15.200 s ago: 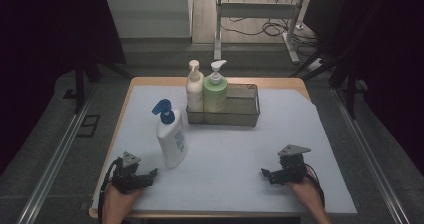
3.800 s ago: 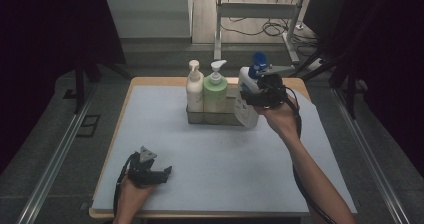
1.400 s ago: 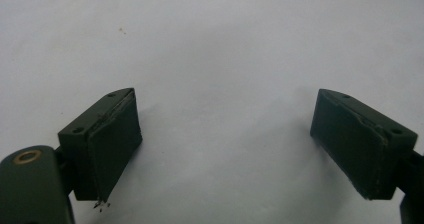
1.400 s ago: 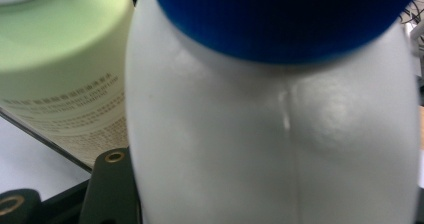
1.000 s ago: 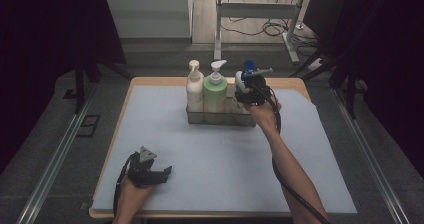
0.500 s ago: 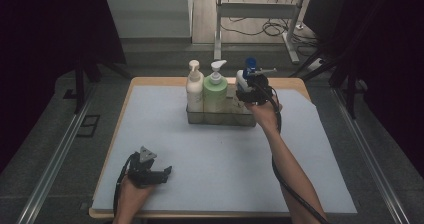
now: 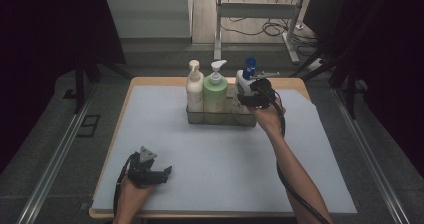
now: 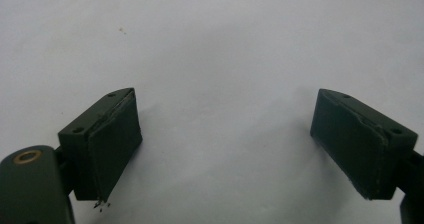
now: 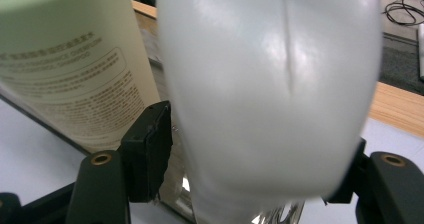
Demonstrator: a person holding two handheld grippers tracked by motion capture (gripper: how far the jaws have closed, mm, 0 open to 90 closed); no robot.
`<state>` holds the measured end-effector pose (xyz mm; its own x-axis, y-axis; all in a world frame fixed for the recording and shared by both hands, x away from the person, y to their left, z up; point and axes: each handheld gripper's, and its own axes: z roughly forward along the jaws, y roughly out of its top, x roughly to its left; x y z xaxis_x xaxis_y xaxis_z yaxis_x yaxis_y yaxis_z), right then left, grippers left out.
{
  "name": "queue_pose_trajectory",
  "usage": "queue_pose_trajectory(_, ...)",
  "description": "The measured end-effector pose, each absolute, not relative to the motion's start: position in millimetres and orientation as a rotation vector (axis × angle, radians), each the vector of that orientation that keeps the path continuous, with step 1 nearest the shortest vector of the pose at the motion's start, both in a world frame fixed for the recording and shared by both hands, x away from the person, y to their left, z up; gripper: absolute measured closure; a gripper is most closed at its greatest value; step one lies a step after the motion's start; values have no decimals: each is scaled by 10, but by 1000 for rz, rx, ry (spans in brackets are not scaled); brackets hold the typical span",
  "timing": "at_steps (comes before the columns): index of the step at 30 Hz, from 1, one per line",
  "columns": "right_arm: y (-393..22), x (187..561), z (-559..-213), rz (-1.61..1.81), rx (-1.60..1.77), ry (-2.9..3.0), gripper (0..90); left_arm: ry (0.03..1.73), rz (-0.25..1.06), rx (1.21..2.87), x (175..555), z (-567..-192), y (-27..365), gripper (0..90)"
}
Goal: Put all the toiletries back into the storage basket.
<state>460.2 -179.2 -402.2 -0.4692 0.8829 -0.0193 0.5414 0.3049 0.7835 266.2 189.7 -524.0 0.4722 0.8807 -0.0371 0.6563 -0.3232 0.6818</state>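
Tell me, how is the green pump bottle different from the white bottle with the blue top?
The green pump bottle has a white pump; the white bottle with the blue top has a blue one. The green bottle stands free in the middle of the clear rack; the white one sits at the rack's right end, between the jaws of the right tool. Both stand upright in the rack.

High view: fixed above the person's side, facing forward and down over the whole table [image 7: 150, 104], from well back.
Left gripper view: rides the left gripper [image 8: 225, 149], looking close down at the bare white table top.
Right gripper view: rides the right gripper [image 9: 255, 154], very close to the white bottle [image 9: 270, 84].
Shared: white bottle [image 7: 243, 79] and green bottle [image 7: 215, 91] [image 9: 65, 59].
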Motion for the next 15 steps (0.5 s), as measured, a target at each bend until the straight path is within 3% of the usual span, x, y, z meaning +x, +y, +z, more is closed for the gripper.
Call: queue_pose_trajectory(15, -1934, 4423, -3998, 1041, 1239, 2148, 322, 1269, 455, 2086, 2662, -5240, 1896, 122)
